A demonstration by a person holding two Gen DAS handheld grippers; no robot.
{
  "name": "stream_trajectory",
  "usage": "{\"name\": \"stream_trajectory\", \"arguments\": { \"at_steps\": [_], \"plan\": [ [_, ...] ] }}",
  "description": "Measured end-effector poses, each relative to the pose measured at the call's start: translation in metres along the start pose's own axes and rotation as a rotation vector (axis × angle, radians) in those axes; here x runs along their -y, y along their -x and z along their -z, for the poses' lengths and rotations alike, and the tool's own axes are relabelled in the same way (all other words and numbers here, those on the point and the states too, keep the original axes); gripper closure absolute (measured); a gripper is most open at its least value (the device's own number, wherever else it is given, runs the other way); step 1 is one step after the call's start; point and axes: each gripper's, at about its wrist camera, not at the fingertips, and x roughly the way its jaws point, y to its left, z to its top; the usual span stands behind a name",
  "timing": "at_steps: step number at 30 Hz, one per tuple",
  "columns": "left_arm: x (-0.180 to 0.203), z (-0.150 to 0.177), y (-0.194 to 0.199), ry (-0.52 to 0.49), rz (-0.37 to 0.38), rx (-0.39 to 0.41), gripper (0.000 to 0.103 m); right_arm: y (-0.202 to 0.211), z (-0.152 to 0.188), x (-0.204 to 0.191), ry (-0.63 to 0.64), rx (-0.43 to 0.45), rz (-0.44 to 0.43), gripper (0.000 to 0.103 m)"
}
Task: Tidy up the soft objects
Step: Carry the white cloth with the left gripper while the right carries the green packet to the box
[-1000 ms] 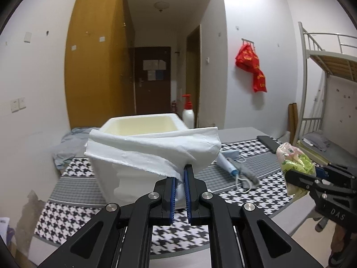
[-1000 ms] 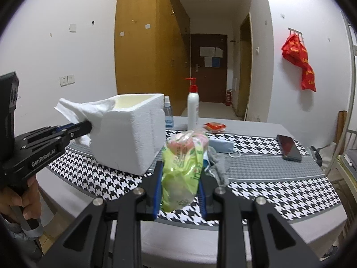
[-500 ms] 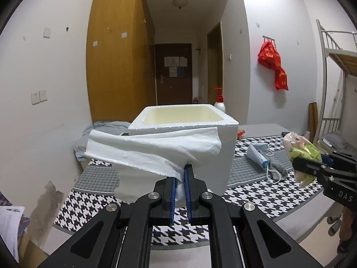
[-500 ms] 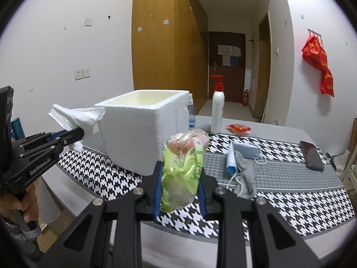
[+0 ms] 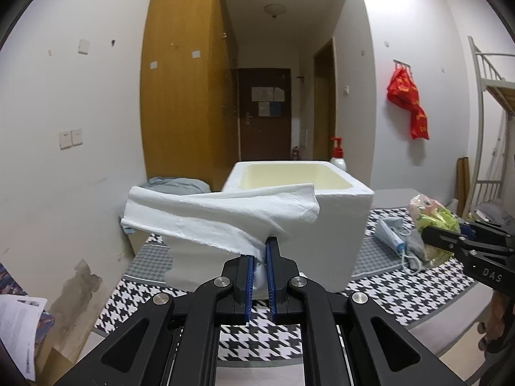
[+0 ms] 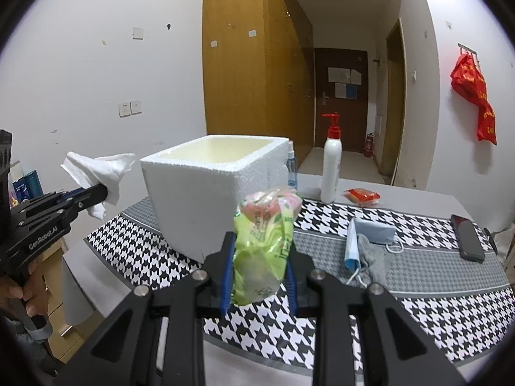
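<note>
1. White styrofoam box [image 5: 322, 206] stands open-topped on the houndstooth tablecloth [image 6: 402, 305]; only the right wrist view shows the pump bottle [image 6: 331, 164] whole, the red packet [image 6: 362, 197] and the dark phone [image 6: 468, 237]; only the left wrist view shows the bunk bed frame [image 5: 489, 109].
2. The left gripper [image 5: 261, 257] has its blue pads clamped tight on a white tissue [image 5: 222, 215], which fans out in front of the box's near wall.
3. The right gripper [image 6: 259, 273] squeezes a green plastic bag [image 6: 264, 241] between partly closed pads, upright, just before the box; a face mask [image 6: 352, 244] lies on the cloth beside it.
</note>
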Motion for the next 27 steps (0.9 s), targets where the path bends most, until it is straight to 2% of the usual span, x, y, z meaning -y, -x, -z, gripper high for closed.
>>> {"name": "stream_trajectory", "arguments": {
  "at_steps": [9, 17, 27],
  "plan": [
    [-0.016, -0.018, -0.003, 0.005, -0.038, 0.032, 0.095, -0.01, -0.02, -0.005, 0.024, 0.03, -0.03, 0.072],
    [-0.022, -0.034, -0.006, 0.009, -0.024, 0.061, 0.095, -0.018, -0.043, -0.012, 0.045, 0.057, -0.056, 0.072],
    [-0.028, -0.043, -0.01, 0.015, -0.047, 0.078, 0.095, -0.028, -0.066, -0.023, 0.075, 0.072, -0.061, 0.072]
  ]
}}
